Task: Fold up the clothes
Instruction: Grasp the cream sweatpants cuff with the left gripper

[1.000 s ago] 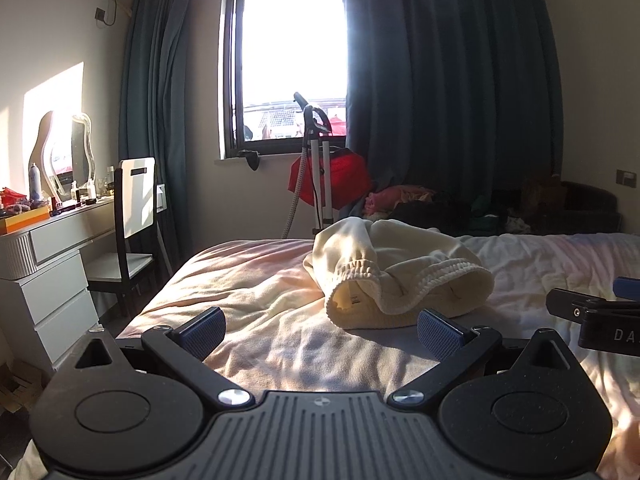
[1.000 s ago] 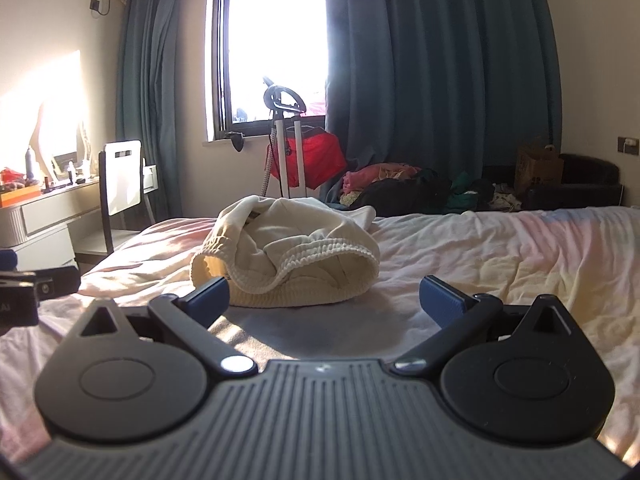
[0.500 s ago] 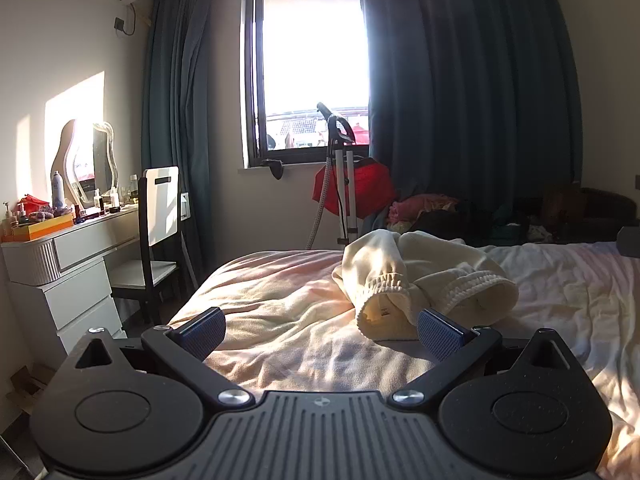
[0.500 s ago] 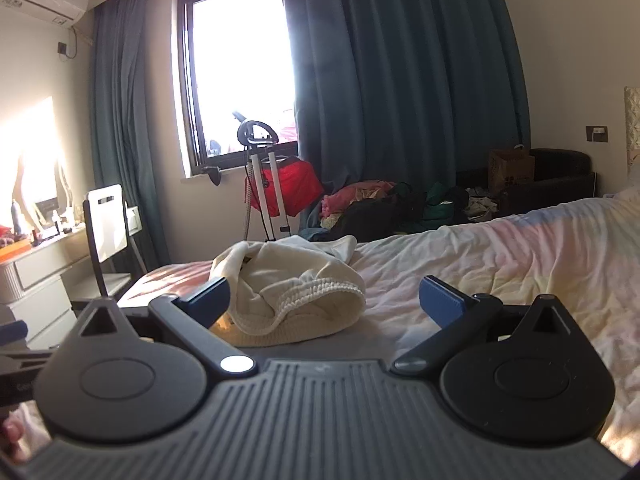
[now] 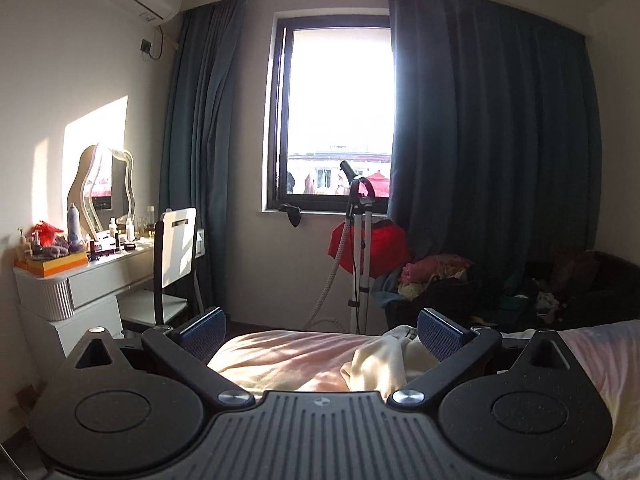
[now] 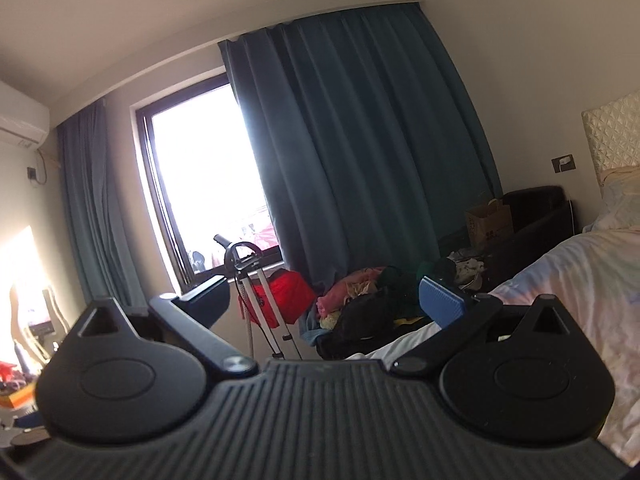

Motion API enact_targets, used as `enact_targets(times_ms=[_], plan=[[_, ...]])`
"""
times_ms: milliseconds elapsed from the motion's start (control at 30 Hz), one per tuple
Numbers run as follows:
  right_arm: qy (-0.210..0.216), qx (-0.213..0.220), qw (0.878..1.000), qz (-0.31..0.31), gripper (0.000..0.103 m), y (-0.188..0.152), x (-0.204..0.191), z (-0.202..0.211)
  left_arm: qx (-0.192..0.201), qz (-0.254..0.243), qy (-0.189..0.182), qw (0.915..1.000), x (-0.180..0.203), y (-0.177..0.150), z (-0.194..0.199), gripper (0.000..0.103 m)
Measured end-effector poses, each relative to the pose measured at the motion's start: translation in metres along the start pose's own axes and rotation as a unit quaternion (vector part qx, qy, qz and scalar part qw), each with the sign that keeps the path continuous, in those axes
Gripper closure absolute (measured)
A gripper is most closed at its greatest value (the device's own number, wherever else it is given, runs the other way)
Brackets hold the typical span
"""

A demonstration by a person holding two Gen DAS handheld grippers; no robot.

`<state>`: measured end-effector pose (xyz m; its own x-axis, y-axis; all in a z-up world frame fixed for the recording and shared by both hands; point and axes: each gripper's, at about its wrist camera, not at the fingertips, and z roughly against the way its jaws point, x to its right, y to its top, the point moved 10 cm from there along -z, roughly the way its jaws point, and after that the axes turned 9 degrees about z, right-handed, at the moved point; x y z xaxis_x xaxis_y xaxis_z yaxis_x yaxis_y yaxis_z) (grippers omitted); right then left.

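In the left wrist view, going left to right: one white desk stands against the wall, crowded with bottles and one wavy-framed mirror. One white chair sits just beside it. Further right is one window between two dark blue curtains, and below it one garment steamer on a stand, with one red cloth hanging behind it. A heap of mixed clothes lies near the right curtain.

The left hand-held gripper is released, its two blue pads spread wide with nothing between them. One cream garment lies bunched on the bed, low in view and partly hidden behind the right pad; none of the fingers touches it.

In the right wrist view the camera is tilted upward. The right hand-held gripper is also released and empty. The garment does not show here; only one strip of bed and one quilted headboard show at the right.
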<state>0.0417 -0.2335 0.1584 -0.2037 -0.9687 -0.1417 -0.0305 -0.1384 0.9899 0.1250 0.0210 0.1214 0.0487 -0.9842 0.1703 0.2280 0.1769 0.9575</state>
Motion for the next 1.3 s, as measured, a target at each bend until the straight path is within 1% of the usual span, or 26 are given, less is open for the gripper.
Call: enact_targets(times_ms=[67,133,167,233,267,433,533,633,700,733,800,833,867,900,933,967,1000,1033,1100,1133,1167,1200,1267,1300], plan=[[-0.002,-0.012,1.0,0.028,0.0,-0.004,-0.002,-0.006,0.003,-0.013,0.001,0.9999,0.006,-0.004,-0.01,0.0],[0.002,-0.027,0.998,0.048,0.0,-0.024,-0.002,-0.014,0.006,-0.026,0.002,0.9996,0.012,-0.008,-0.021,0.0],[0.004,-0.034,0.998,0.058,0.0,-0.034,-0.002,-0.018,0.001,-0.03,0.0,0.9995,0.015,-0.018,-0.03,0.0],[0.011,-0.058,0.997,0.055,0.0,-0.056,0.004,-0.03,-0.013,-0.038,-0.004,0.9992,0.021,-0.04,-0.05,0.0],[0.011,-0.063,0.997,0.052,0.0,-0.068,0.008,-0.034,-0.021,-0.04,-0.005,0.999,0.023,-0.051,-0.061,0.0],[0.008,-0.087,0.995,0.039,0.0,-0.126,0.031,-0.054,-0.093,-0.021,-0.018,0.9953,0.033,-0.116,-0.122,0.0],[0.006,-0.102,0.994,0.031,0.0,-0.16,0.044,-0.066,-0.111,-0.019,-0.014,0.9936,0.037,-0.145,-0.158,0.0],[0.004,-0.117,0.993,0.024,0.0,-0.195,0.057,-0.078,-0.135,-0.019,-0.024,0.9903,0.046,-0.17,-0.2,0.0],[0.007,-0.127,0.991,0.041,0.0,-0.215,0.059,-0.093,-0.125,-0.031,-0.034,0.9911,0.054,-0.181,-0.227,0.0],[0.008,-0.135,0.99,0.037,0.0,-0.223,0.06,-0.102,-0.115,-0.037,-0.038,0.992,0.058,-0.185,-0.239,0.0],[0.015,-0.152,0.988,0.001,0.0,-0.236,0.065,-0.119,-0.107,-0.034,-0.039,0.9929,0.063,-0.191,-0.263,0.003],[0.021,-0.157,0.987,-0.019,0.0,-0.24,0.068,-0.127,-0.109,-0.027,-0.032,0.9932,0.063,-0.194,-0.275,0.004],[0.026,-0.161,0.986,-0.038,0.0,-0.245,0.071,-0.136,-0.112,-0.019,-0.024,0.9933,0.063,-0.197,-0.287,0.009],[0.027,-0.162,0.985,-0.049,0.0,-0.25,0.075,-0.142,-0.11,-0.001,-0.008,0.9939,0.059,-0.199,-0.297,0.014],[0.028,-0.163,0.985,-0.059,0.0,-0.255,0.079,-0.147,-0.107,0.019,0.009,0.9941,0.054,-0.201,-0.307,0.015],[0.024,-0.161,0.984,-0.067,0.0,-0.26,0.084,-0.151,-0.112,0.04,0.018,0.9927,0.049,-0.203,-0.315,0.017],[0.02,-0.159,0.984,-0.074,0.0,-0.266,0.089,-0.155,-0.119,0.063,0.025,0.9906,0.043,-0.206,-0.322,0.024],[0.018,-0.163,0.983,-0.082,0.0,-0.271,0.092,-0.16,-0.126,0.085,0.032,0.9878,0.038,-0.208,-0.328,0.027],[0.014,-0.171,0.98,-0.097,0.0,-0.282,0.098,-0.168,-0.139,0.133,0.024,0.981,0.029,-0.21,-0.334,0.041],[0.012,-0.175,0.979,-0.105,0.0,-0.287,0.101,-0.172,-0.14,0.141,0.02,0.9798,0.027,-0.208,-0.332,0.044],[0.01,-0.179,0.977,-0.112,0.0,-0.293,0.104,-0.176,-0.14,0.146,0.016,0.9791,0.025,-0.206,-0.33,0.05],[0.008,-0.183,0.976,-0.12,0.0,-0.298,0.107,-0.18,-0.135,0.145,0.014,0.98,0.023,-0.203,-0.325,0.058],[0.015,-0.166,0.978,-0.124,0.0,-0.295,0.106,-0.18,-0.129,0.167,0.001,0.9775,0.021,-0.199,-0.308,0.068],[0.023,-0.149,0.981,-0.124,0.0,-0.289,0.103,-0.175,-0.126,0.179,-0.006,0.9758,0.02,-0.198,-0.299,0.073]])
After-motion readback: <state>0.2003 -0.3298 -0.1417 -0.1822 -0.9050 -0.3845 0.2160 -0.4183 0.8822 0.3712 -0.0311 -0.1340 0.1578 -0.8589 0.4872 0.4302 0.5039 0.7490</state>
